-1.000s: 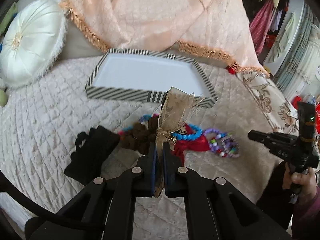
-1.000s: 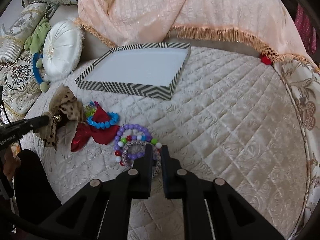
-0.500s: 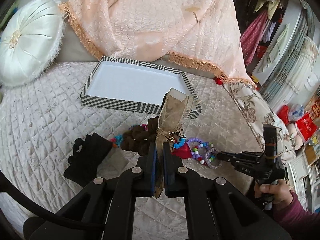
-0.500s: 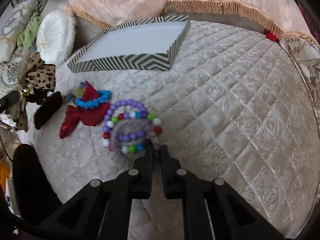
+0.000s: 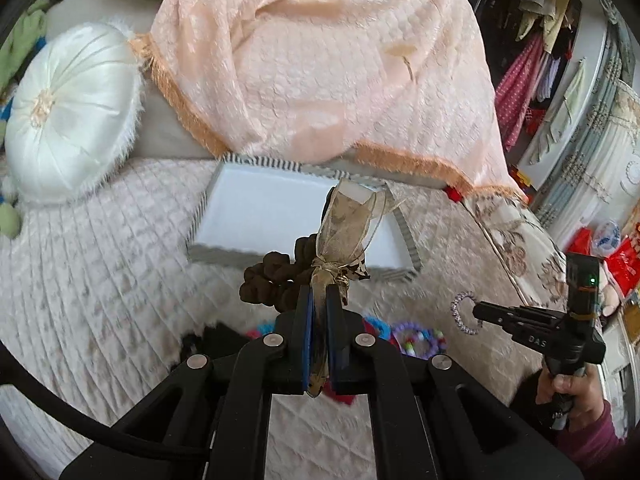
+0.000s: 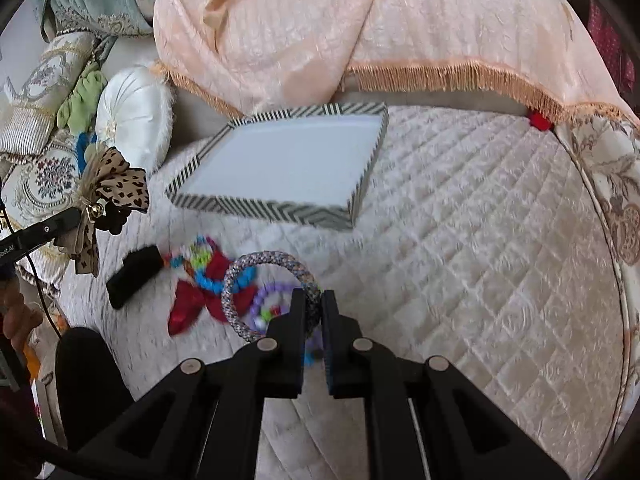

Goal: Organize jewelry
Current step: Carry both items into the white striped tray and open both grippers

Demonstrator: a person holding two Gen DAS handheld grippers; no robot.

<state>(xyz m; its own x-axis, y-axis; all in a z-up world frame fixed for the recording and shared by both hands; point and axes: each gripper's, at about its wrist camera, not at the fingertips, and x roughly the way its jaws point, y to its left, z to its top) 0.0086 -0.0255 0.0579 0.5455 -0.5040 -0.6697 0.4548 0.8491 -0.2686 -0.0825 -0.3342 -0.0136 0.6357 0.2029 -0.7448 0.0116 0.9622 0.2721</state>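
Note:
My left gripper (image 5: 319, 300) is shut on a tan leopard-print ribbon bow with a brown scrunchie (image 5: 344, 232), held in the air in front of the striped tray (image 5: 224, 258). The bow also shows in the right wrist view (image 6: 110, 196). My right gripper (image 6: 313, 308) is shut on a sparkly beaded bracelet ring (image 6: 240, 276), lifted above the bed; the ring also shows in the left wrist view (image 5: 460, 312). The white-bottomed striped tray (image 6: 260, 210) lies beyond. On the quilt lie a blue bead bracelet on a red bow (image 6: 208, 284), a purple bead bracelet (image 6: 268, 300) and a black item (image 6: 134, 276).
A peach fringed blanket (image 6: 360, 32) hangs behind the tray. A round white cushion (image 5: 68, 112) and patterned pillows (image 6: 44, 80) lie at the left. The quilted bed (image 6: 480, 240) stretches to the right. Hanging clothes (image 5: 532, 72) stand beyond the bed's right edge.
My right gripper closed on the sparkly bracelet ring and lifted it off the pile. My left gripper rose higher with the bow and moved closer to the tray.

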